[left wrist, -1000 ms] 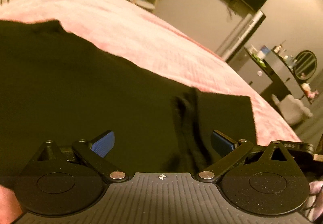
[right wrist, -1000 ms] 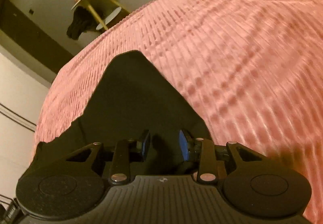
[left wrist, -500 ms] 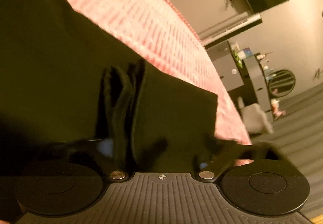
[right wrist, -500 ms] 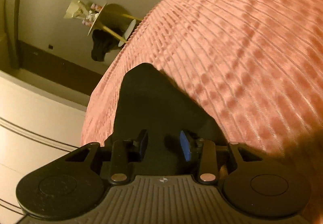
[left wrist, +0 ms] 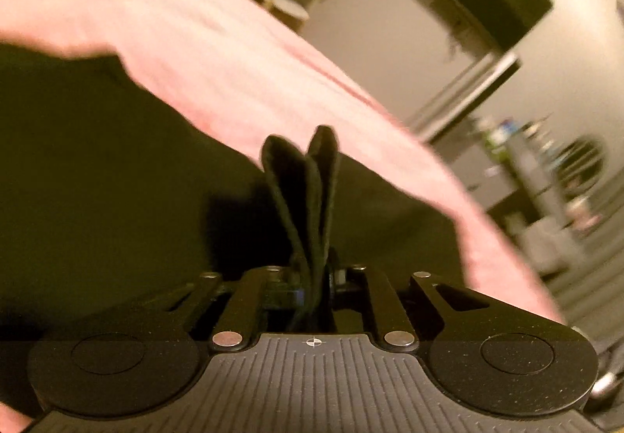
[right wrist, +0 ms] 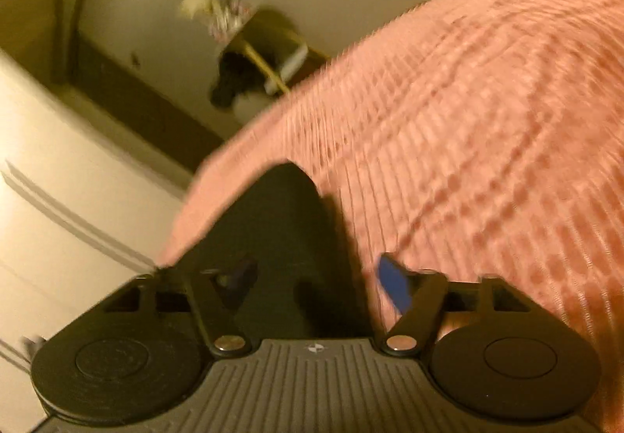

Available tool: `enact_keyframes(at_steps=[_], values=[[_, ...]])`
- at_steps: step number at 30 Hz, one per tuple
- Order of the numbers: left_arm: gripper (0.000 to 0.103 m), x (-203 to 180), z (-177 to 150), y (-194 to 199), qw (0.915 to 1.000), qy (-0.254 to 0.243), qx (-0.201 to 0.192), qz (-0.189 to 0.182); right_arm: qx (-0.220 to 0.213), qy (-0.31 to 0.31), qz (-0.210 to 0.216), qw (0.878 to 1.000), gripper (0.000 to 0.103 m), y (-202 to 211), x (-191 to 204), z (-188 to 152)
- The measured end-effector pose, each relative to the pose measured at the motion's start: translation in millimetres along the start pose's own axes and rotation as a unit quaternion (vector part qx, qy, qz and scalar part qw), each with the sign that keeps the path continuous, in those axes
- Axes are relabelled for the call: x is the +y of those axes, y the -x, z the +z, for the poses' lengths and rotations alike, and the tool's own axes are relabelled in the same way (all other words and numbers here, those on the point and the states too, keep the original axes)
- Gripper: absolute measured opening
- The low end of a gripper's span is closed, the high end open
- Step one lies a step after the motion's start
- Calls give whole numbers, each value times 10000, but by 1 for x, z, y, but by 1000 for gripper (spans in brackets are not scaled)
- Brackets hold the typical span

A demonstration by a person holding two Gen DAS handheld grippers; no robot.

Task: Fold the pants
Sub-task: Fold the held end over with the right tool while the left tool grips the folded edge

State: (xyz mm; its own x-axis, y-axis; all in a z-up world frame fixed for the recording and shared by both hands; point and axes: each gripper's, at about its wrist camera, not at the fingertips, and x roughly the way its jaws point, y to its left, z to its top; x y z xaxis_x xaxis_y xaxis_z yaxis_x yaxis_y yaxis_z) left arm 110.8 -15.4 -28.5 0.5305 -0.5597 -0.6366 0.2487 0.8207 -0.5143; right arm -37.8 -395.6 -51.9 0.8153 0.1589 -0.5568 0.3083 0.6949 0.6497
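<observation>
The black pants [left wrist: 97,168] lie spread on the pink bed [left wrist: 241,82], filling the left and lower part of the left wrist view. The left gripper [left wrist: 312,285] is closing, its jaws nearly together and clamped on a bunched fold of the pants; 2 loops of the fabric stand up just ahead of the jaws, against the pink cover.

In the right wrist view a pointed corner of the pants [right wrist: 280,222] runs from the bed back between the jaws of the right gripper [right wrist: 316,281]. That gripper is opening: its 2 pads stand apart, the blue right pad [right wrist: 394,287] clear of the cloth at the fabric's edge over the bed [right wrist: 487,121], the left pad dark and blurred. The cloth lies between the jaws without being pinched.

Only the left view shows the standing fold and the wide stretch of pants; only the right view shows the pointed corner. Both views are blurred.
</observation>
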Motion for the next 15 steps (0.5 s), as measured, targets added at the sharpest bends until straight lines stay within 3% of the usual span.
enact_keyframes(at_steps=[1,2,3,9,13,15], values=[[36,8,-5,4,9998,-114,-28,164,229,189,-159,9994,42,-10,9,-2],[51,15,-9,3,9998,-66,21,178,457,350,-261,9980,39,-21,17,-5],[55,21,-15,0,9998,93,77,154,625,486,-353,9962,34,-30,24,-7],[57,49,-19,-10,9972,749,30,-13,1148,1620,-1647,9662,33,-74,57,-14],[50,57,-23,-14,9968,789,-58,-83,1288,2073,-2076,9473,36,-98,65,-18],[42,62,-22,-15,9954,938,-95,-145,1239,2201,-2154,9433,36,-101,67,-20]])
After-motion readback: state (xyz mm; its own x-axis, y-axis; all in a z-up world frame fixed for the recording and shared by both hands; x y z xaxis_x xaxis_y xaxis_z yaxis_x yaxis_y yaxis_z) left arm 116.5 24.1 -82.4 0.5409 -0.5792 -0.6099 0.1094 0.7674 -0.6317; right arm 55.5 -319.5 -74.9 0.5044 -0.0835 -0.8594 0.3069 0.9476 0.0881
